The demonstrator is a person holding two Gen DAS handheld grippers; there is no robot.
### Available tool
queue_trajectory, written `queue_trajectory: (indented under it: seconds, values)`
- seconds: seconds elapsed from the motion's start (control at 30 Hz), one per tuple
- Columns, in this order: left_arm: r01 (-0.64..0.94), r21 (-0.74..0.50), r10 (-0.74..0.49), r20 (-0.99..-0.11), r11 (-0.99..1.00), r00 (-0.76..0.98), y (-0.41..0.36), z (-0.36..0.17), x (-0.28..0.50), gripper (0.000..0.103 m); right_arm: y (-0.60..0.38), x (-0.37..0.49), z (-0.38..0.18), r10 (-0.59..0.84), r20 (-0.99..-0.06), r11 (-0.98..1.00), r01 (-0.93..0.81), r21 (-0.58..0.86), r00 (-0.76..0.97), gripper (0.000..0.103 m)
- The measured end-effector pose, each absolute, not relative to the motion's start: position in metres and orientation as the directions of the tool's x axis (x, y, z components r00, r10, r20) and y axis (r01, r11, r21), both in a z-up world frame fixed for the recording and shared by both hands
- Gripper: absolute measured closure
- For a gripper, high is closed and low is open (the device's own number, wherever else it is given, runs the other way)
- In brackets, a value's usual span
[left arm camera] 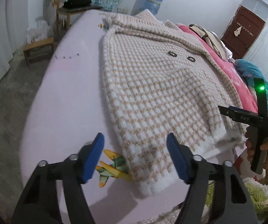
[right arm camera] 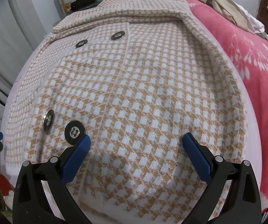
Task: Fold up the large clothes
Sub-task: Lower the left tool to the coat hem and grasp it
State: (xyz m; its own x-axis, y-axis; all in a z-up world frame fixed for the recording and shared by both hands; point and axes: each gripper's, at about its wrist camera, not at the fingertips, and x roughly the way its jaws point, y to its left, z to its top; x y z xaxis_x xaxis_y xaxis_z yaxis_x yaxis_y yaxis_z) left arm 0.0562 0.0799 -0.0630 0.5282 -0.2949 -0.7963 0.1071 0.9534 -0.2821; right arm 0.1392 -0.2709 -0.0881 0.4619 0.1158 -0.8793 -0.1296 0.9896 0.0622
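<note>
Spread flat across the pale pink sheet (left arm camera: 63, 97): houndstooth knit coat (left arm camera: 152, 85), collar at the far end, hem near. Left gripper (left arm camera: 134, 156) parted, nothing between the pads, hovering over the hem corner. Right gripper (right arm camera: 136, 155) wide apart above the coat front, beside a black button (right arm camera: 75, 132), gripping nothing.

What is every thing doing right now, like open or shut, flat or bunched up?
Checked coat: spread flat on the bed, front up, collar folded down.
Left gripper: open, coat hem between its fingers, not pinched.
Right gripper: open, over the coat.
Brown door: shut.
Pink blanket: spread beside the coat.
</note>
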Motion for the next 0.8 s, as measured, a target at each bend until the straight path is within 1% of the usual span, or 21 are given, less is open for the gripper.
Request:
queue_trajectory:
  seconds: [0.13,0.33,0.53,0.6,0.67,0.8]
  values:
    - [0.078,-0.334,-0.326,-0.796,0.939,0.510,0.085,-0.071,0.066,0.050,-0.270,0.140,-0.088,0.109,-0.879,0.991,-0.117,0.061,0.464,0.008]
    - [0.096,-0.396,-0.389,-0.780,0.913,0.490,0.092,-0.072,0.072,0.060,-0.270,0.140,-0.088,0.105,-0.878,0.992,-0.109,0.061,0.467,0.008]
    - [0.099,-0.465,-0.459,-0.773,0.879,0.438,0.092,-0.075,0.058,0.064,-0.271,0.139,-0.087,0.119,-0.879,0.990,-0.124,0.069,0.461,0.008]
    - [0.098,-0.477,-0.470,-0.773,0.873,0.426,0.091,-0.076,0.054,0.065,-0.277,0.136,-0.081,0.153,-0.884,0.986,-0.129,0.106,0.442,0.008]
    - [0.098,-0.480,-0.474,-0.777,0.872,0.415,0.090,-0.076,0.049,0.066,-0.289,0.126,-0.070,0.200,-0.867,0.979,-0.123,0.161,0.455,0.008]
    - [0.097,-0.477,-0.473,-0.784,0.874,0.402,0.089,-0.076,0.045,0.068,-0.315,0.101,-0.046,0.184,-0.831,0.983,-0.095,0.158,0.525,0.008]
